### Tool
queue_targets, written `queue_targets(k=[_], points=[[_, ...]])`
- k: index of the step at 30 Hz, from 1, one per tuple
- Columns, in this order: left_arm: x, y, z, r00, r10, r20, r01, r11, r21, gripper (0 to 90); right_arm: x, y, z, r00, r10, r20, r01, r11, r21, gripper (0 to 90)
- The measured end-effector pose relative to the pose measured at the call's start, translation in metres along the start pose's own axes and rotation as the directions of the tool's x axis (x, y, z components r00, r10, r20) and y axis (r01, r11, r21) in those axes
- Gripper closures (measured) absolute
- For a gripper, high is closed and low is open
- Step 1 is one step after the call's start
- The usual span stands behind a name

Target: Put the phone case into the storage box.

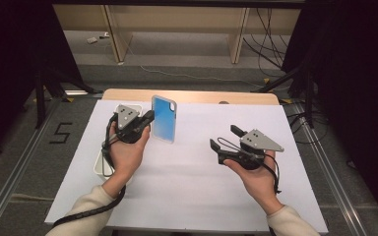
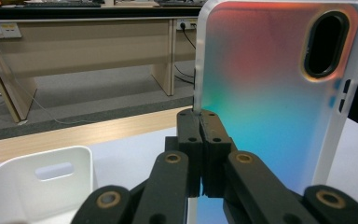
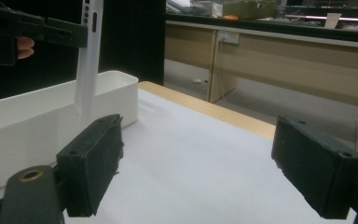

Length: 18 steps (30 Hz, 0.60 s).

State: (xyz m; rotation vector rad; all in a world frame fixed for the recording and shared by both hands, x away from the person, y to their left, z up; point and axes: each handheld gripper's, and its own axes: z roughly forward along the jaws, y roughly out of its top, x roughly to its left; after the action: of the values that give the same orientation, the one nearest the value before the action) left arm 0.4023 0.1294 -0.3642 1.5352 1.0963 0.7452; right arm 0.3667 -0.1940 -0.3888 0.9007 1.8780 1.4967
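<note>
Your left gripper [image 1: 147, 118] pinched the phone case [image 1: 164, 118] by its edge, upright at eleven o'clock above the table [image 1: 192, 162]; that thin grip risked slipping. Your right gripper [image 1: 225, 136] hung wide, empty.

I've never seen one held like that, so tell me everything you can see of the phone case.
The phone case is empty, with a frosted whitish rim and a glossy back shading from orange-red at the top to blue below. It has an oval camera hole and small side slots. It is held upright above the white table, near the white bin, pinched by one long edge in the left tool. Nothing else touches it.
</note>
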Motion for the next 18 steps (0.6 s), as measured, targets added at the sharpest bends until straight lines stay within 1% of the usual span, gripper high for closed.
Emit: queue_targets(k=[1, 3, 4, 5, 8, 10, 11, 15, 18], points=[[0.001, 0.000, 0.000, 1.0000, 0.000, -0.002, 0.000, 1.0000, -0.001, 88.3, 0.000, 0.000, -0.001, 1.0000, 0.004, -0.002, -0.004, 1.000, 0.010, 17.5], [0.003, 0.000, -0.001, 1.0000, 0.000, -0.006, 0.000, 1.0000, -0.002, 88.3, -0.002, -0.001, -0.002, 1.0000, 0.001, -0.001, -0.001, 1.000, 0.011, 17.5], [0.004, 0.000, -0.001, 1.0000, -0.002, -0.007, 0.002, 1.0000, -0.003, 88.3, -0.002, -0.002, -0.002, 0.9999, 0.009, -0.008, -0.009, 1.000, 0.009, 17.5], [0.004, 0.001, -0.002, 0.9999, -0.004, -0.010, 0.004, 1.0000, -0.002, 88.3, -0.002, -0.002, -0.002, 1.0000, 0.008, -0.002, -0.008, 1.000, 0.003, 17.5], [0.007, 0.002, -0.003, 0.9998, -0.007, -0.016, 0.007, 1.0000, -0.004, 88.3, -0.003, -0.003, -0.004, 0.9999, 0.008, 0.009, -0.009, 1.000, 0.017, 17.4], [0.009, 0.002, -0.003, 0.9997, -0.010, -0.021, 0.009, 0.9999, -0.007, 88.3, -0.003, -0.004, -0.005, 0.9998, 0.019, 0.004, -0.019, 0.999, 0.026, 17.4], [0.009, 0.002, -0.003, 0.9997, -0.010, -0.023, 0.010, 0.9999, -0.006, 88.3, -0.004, -0.004, -0.004, 1.0000, 0.004, 0.002, -0.004, 1.000, 0.018, 17.4], [0.015, 0.004, -0.005, 0.9991, -0.017, -0.038, 0.017, 0.9998, -0.012, 88.3, -0.005, -0.005, -0.005, 0.9999, 0.006, 0.015, -0.006, 1.000, 0.016, 17.4], [0.020, 0.004, -0.006, 0.9989, -0.018, -0.043, 0.017, 0.9997, -0.018, 88.3, -0.006, -0.005, -0.006, 0.9999, 0.008, 0.014, -0.008, 1.000, 0.009, 17.4]])
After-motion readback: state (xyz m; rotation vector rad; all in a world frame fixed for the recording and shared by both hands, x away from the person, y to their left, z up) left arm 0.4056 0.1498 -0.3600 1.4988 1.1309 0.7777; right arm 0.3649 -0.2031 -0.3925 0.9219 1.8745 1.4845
